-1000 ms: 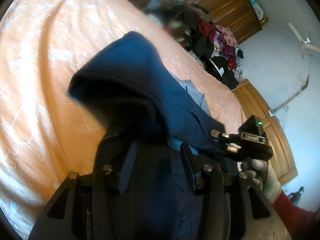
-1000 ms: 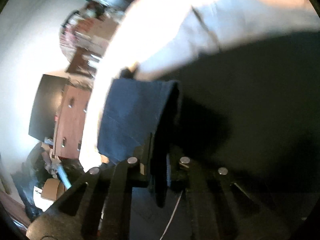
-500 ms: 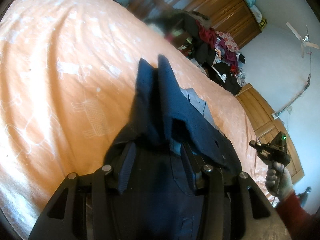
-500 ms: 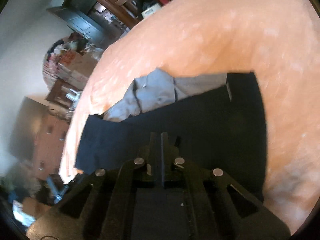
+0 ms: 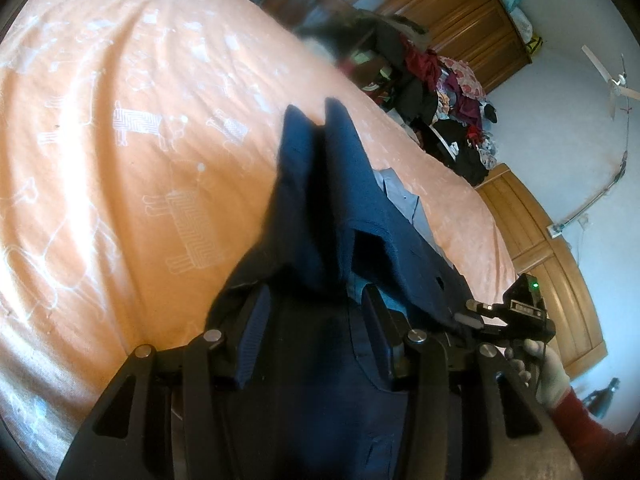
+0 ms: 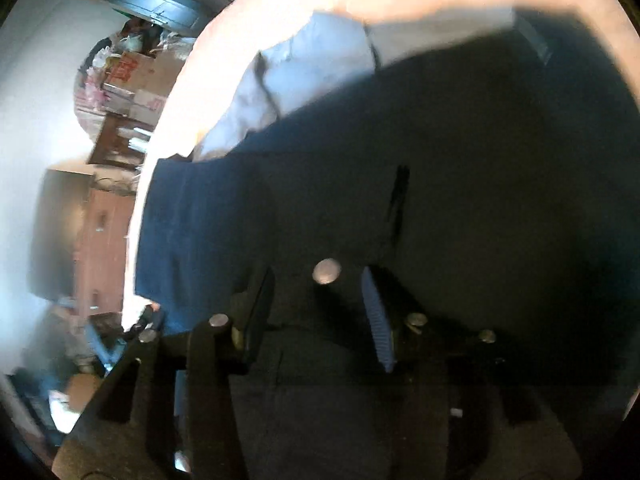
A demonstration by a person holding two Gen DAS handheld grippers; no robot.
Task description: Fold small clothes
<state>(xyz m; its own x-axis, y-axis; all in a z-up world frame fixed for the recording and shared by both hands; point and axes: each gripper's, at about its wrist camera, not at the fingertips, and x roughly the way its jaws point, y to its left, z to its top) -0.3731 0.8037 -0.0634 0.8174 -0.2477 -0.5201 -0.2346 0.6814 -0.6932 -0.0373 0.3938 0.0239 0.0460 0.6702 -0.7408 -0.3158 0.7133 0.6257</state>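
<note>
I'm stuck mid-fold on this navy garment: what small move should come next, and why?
Probably close the right hand-held gripper on the navy garment. Its fingers stand open over the cloth near a silver button, gripping nothing, while the left hand-held gripper has cloth bunched between its open fingers.

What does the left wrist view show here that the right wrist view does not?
Only the left wrist view shows the right claw from outside, held by a gloved hand, plus a ceiling fan and a clothes pile. Only the right wrist view shows a silver button between the right claw's open fingers, and stacked boxes. Both show the navy garment, a grey garment beside it, and the orange bedsheet.
</note>
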